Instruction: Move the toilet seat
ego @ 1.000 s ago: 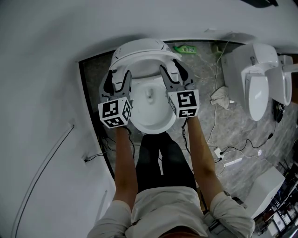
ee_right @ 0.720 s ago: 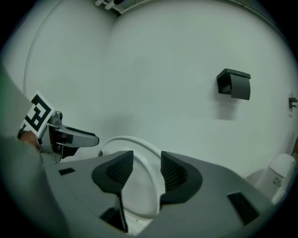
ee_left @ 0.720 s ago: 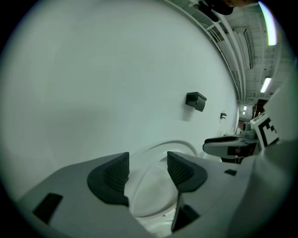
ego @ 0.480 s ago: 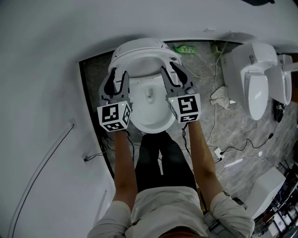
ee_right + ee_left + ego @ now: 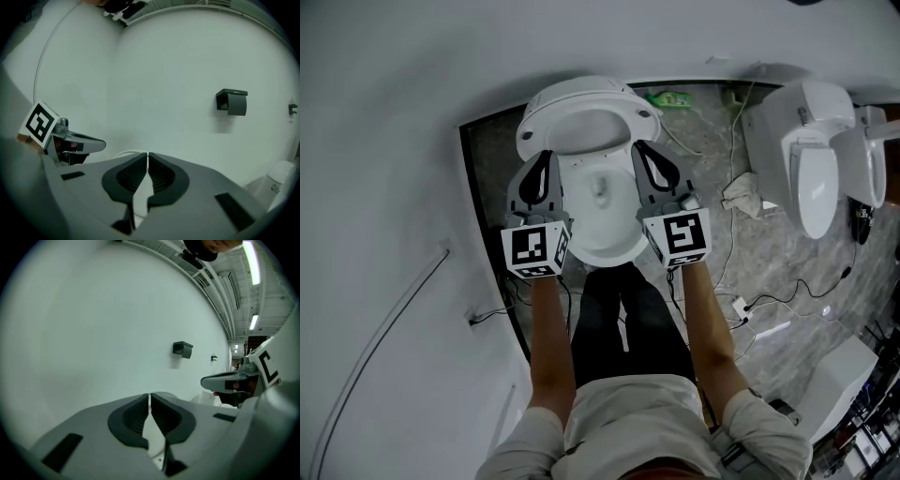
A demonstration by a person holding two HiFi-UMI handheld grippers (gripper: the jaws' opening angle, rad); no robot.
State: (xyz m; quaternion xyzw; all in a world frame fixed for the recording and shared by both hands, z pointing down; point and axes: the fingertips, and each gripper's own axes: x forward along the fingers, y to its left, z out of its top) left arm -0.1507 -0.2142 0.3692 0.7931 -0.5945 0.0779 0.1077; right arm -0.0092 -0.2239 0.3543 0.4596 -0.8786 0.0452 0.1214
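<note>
My left claw (image 5: 546,157) and right claw (image 5: 641,150) are both clenched on nothing, tips together. Just ahead of them the toilet seat (image 5: 536,131) stands tipped up beyond the bowl (image 5: 602,246). I judge it stiff, fairly light, slippery plastic on a hinge, best pinched at its side rims.

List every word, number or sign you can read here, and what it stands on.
No readable words or numbers anywhere.
Left marker cube, right marker cube: black-and-white square patterns, no letters.
Green item on the floor: print too small to read.
</note>
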